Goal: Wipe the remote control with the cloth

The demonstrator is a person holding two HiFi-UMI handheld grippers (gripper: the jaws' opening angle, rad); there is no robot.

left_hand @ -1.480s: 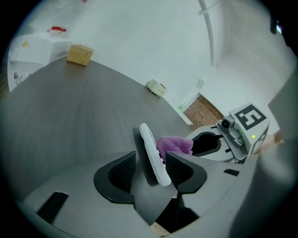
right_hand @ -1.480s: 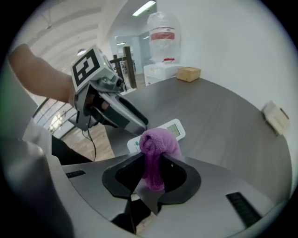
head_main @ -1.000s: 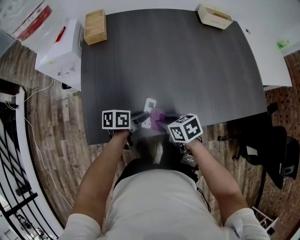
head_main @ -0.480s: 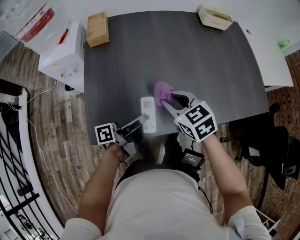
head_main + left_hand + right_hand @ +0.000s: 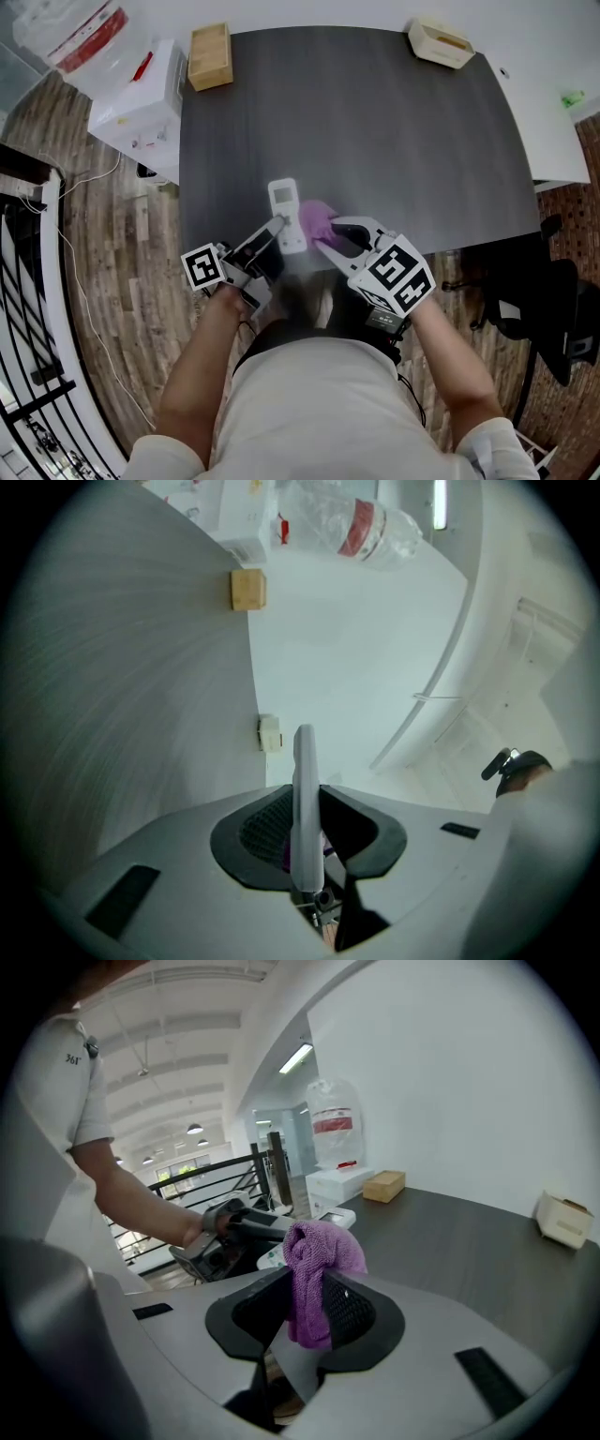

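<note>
My left gripper (image 5: 274, 228) is shut on the lower end of the white remote control (image 5: 286, 214), which it holds lifted over the near part of the dark table (image 5: 375, 122). In the left gripper view the remote (image 5: 304, 808) stands edge-on between the jaws. My right gripper (image 5: 323, 232) is shut on a bunched purple cloth (image 5: 315, 219), which lies right beside the remote's right side. In the right gripper view the cloth (image 5: 314, 1274) hangs from the jaws, with the remote (image 5: 330, 1220) and the left gripper (image 5: 246, 1227) just behind it.
A wooden box (image 5: 210, 56) sits at the table's far left corner and a cream box (image 5: 441, 42) at the far right. A white appliance box (image 5: 139, 108) stands left of the table. A black chair (image 5: 534, 300) is at the right.
Both grippers have come up off the table edge. The left gripper has turned the remote, and the right one has brought the cloth from beyond the remote back in against its right side.
</note>
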